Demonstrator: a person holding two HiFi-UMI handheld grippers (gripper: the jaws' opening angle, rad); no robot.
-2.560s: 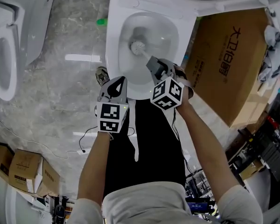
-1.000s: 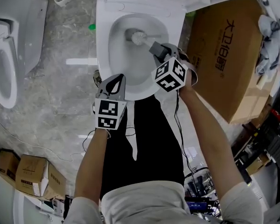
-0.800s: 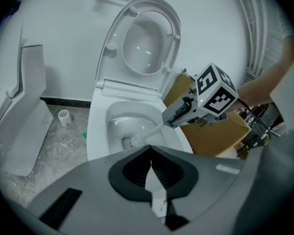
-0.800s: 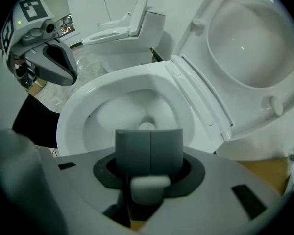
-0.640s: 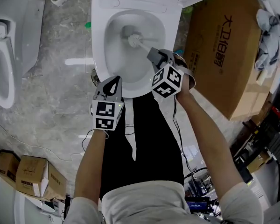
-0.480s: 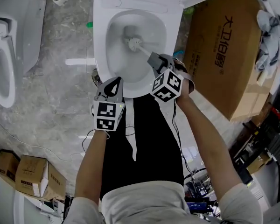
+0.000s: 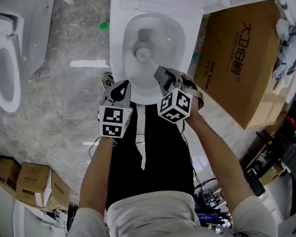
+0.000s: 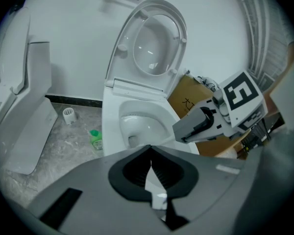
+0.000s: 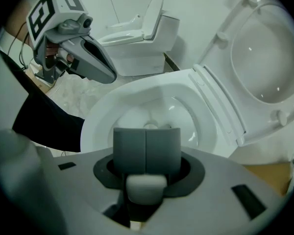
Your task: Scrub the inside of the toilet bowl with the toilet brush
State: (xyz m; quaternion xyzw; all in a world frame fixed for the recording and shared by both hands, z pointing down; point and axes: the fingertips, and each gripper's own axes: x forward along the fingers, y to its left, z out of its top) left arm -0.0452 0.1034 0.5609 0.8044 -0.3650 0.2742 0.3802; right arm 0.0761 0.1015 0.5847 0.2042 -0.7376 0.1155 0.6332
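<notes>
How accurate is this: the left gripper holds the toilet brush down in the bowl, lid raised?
One error: the right gripper holds the toilet brush, as the head view shows; the left gripper is shut and empty. The brush is down in the bowl, lid raised.

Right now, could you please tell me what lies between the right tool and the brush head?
Only the toilet brush's own handle: in the head view it runs from the right tool, shut on it, to the brush head in the bowl.

Most of toilet brush [image 7: 144, 54] handle behind right gripper [image 7: 162, 75], second toilet [image 7: 5, 78] cut at edge
</notes>
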